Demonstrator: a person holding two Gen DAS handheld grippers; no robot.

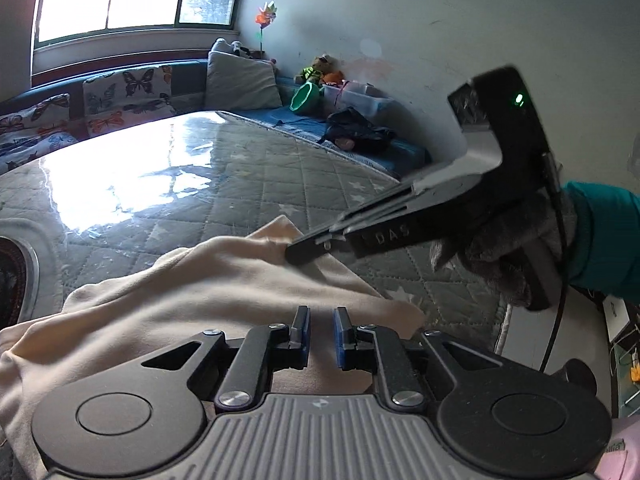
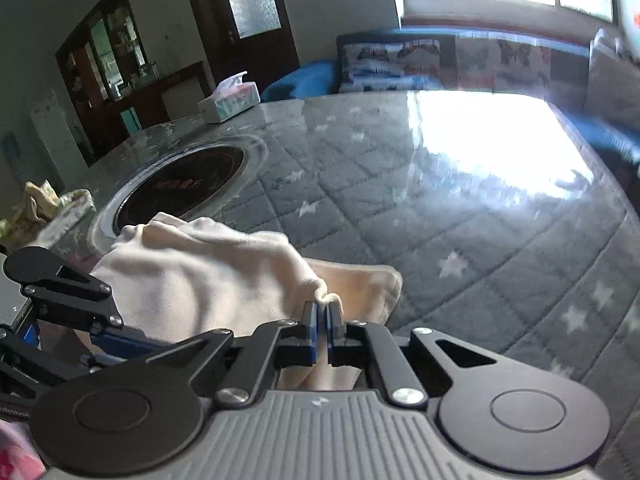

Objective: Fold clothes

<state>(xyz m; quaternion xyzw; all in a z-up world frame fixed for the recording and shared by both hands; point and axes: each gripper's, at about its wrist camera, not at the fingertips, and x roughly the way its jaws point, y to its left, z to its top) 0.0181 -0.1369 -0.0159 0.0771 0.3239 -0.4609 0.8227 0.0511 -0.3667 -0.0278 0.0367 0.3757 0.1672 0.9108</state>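
Cream garment (image 2: 208, 276) lies bunched on the quilted table (image 2: 460, 240), an edge pinched in the closed right gripper (image 2: 322, 312) at its twelve o'clock, likely to draw a fold across. At nine o'clock, the left gripper (image 1: 321, 322) hovers above the cloth, jaws narrowly parted, apparently empty.

The cloth (image 1: 192, 292) runs off the lower left edge, partly hidden behind the left tool (image 1: 322, 320). Cushions (image 2: 400, 66) at upper right are blurred. The counter (image 2: 500, 152) glare washes out its pattern.
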